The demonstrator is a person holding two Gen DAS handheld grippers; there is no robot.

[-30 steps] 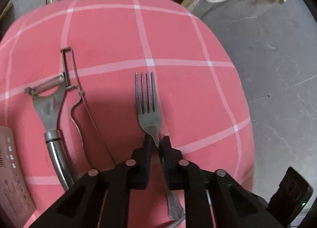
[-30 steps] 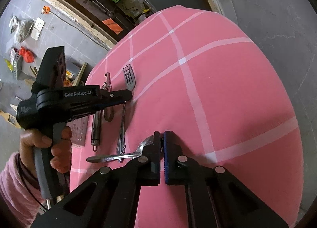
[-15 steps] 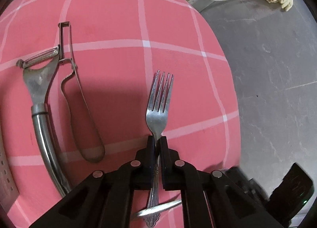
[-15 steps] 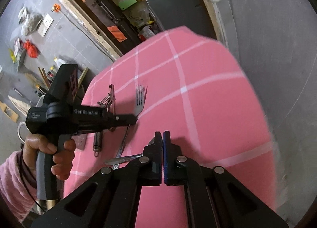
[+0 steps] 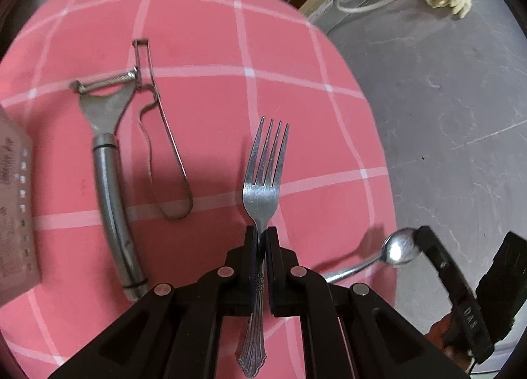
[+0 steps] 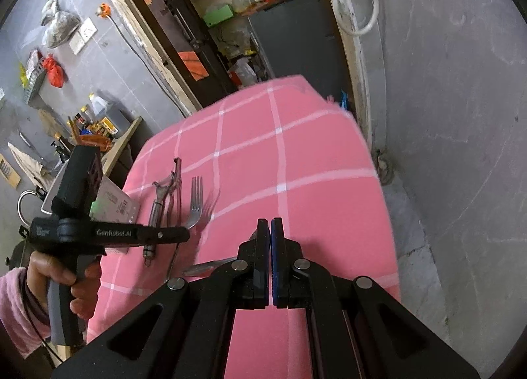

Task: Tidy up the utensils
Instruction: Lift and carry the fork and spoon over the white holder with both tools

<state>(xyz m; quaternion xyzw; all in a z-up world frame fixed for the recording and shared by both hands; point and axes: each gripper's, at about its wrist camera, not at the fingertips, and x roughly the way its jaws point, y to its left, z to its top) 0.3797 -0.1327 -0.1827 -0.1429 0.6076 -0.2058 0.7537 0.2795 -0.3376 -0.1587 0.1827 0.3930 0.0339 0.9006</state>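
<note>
Fork and spoon now lifted off tablecloth.

The right half of the pink tablecloth lies bare, open to a gripper. On its left side a peeler, a wire tool and a flat grater crowd together.

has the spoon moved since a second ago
Yes. The spoon, clamped in the right tongs, has lifted off the pink tablecloth; a second ago its bowl and handle lay flat on the cloth near the fork.
</note>
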